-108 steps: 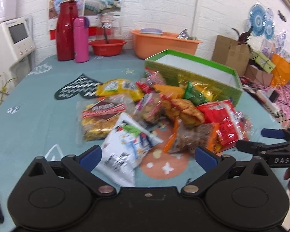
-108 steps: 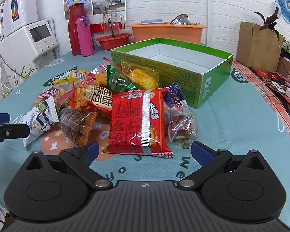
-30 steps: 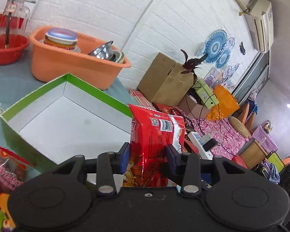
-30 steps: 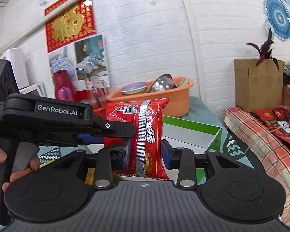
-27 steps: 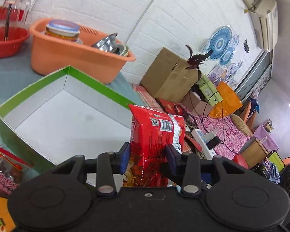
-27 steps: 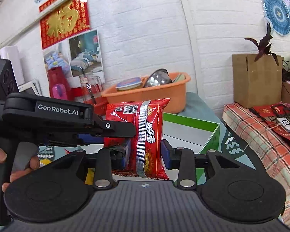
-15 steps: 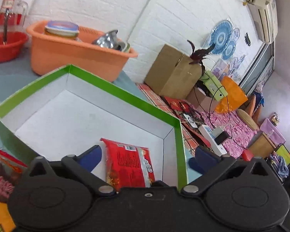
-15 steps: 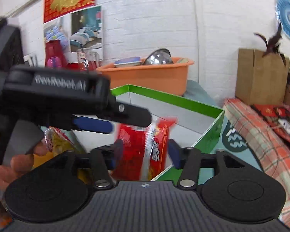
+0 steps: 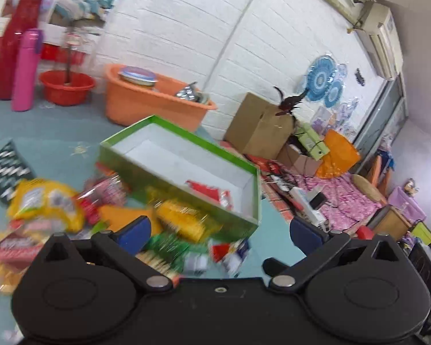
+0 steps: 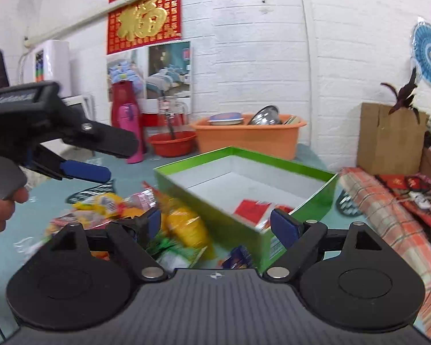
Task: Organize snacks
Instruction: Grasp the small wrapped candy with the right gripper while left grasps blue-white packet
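A green cardboard box (image 9: pixel 169 184) with a white inside stands on the teal table; the right wrist view shows the same green box (image 10: pixel 316 201). A red snack packet (image 9: pixel 212 191) lies flat inside it, and the right wrist view shows that red packet (image 10: pixel 252 210) too. In front of the box lies a blurred heap of loose snack bags (image 9: pixel 51 201), also in the right view as snack bags (image 10: pixel 184 227). My left gripper (image 9: pixel 219 228) hangs open and empty above the heap. My right gripper (image 10: pixel 215 222) is open and empty near the box's front corner. The left gripper (image 10: pixel 100 155) shows at the left of the right wrist view, held by a hand (image 10: pixel 0 210).
An orange basin (image 9: pixel 155 103) with dishes, a red bowl (image 9: pixel 66 86), a pink flask (image 9: pixel 27 69) and a red flask (image 9: pixel 8 54) stand at the back of the table. A cardboard box (image 9: pixel 258 126) and clutter sit off the right edge.
Both grippers let go of the red packet, which dropped into the green box. Both then pulled back toward the snack heap, and the views swung left and down.
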`<state>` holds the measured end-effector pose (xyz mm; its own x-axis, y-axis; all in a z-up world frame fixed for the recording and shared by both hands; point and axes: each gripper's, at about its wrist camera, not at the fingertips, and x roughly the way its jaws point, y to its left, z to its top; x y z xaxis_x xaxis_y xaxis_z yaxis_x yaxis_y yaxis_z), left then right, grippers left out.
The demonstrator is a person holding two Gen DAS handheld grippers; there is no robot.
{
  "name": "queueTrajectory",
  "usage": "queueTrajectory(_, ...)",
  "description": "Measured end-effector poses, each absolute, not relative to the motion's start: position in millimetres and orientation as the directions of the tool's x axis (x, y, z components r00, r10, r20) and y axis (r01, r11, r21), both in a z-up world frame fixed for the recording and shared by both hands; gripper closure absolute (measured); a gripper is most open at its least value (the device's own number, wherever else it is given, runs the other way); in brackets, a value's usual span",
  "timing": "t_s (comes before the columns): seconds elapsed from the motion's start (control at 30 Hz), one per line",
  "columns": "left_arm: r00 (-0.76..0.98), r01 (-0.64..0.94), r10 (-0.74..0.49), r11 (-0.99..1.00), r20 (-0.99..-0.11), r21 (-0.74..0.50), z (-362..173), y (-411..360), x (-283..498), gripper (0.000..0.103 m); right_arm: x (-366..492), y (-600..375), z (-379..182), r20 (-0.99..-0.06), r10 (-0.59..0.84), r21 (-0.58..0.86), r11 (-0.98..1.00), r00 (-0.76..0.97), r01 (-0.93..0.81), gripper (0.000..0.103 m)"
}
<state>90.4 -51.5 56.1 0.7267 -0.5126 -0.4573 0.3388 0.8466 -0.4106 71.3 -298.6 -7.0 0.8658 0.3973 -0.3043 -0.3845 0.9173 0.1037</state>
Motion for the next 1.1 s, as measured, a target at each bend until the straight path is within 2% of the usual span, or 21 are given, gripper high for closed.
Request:
queueTrajectory(0.23,0.736,0.236,-0.443,0.877,-0.512,-0.419,19,-13,38,0.000,47,-285,-34,-0.404,0.383,0.090,0.920,0.831,-0.380,0.000)
queueTrajectory(0.5,0.707,0.267,-0.457,0.879,-0.540,-0.394,0,-15,17,0.000,43,-286,-56,-0.488,0.286,0.087,0.956,0.825,-0.280,0.000)
queueTrajectory(0.77,0.722,0.229,-0.418,0.896,-0.551,-0.379,-6,-4,7,0.000,47,-271,-64,-0.526,0.264,0.069,0.961,0.808,-0.269,0.000)
queueTrajectory(0.93,0.741,0.184,-0.380,0.908,-0.554,-0.376,-5,8,8,0.000,37,-265,-56,-0.473,0.465,0.170,0.881,0.748,-0.441,0.000)
queueTrajectory(1.1,0.751,0.175,-0.376,0.906,-0.543,-0.386,-3,14,8,0.000,39,-263,-56,-0.500,0.377,0.112,0.921,0.780,-0.373,0.000)
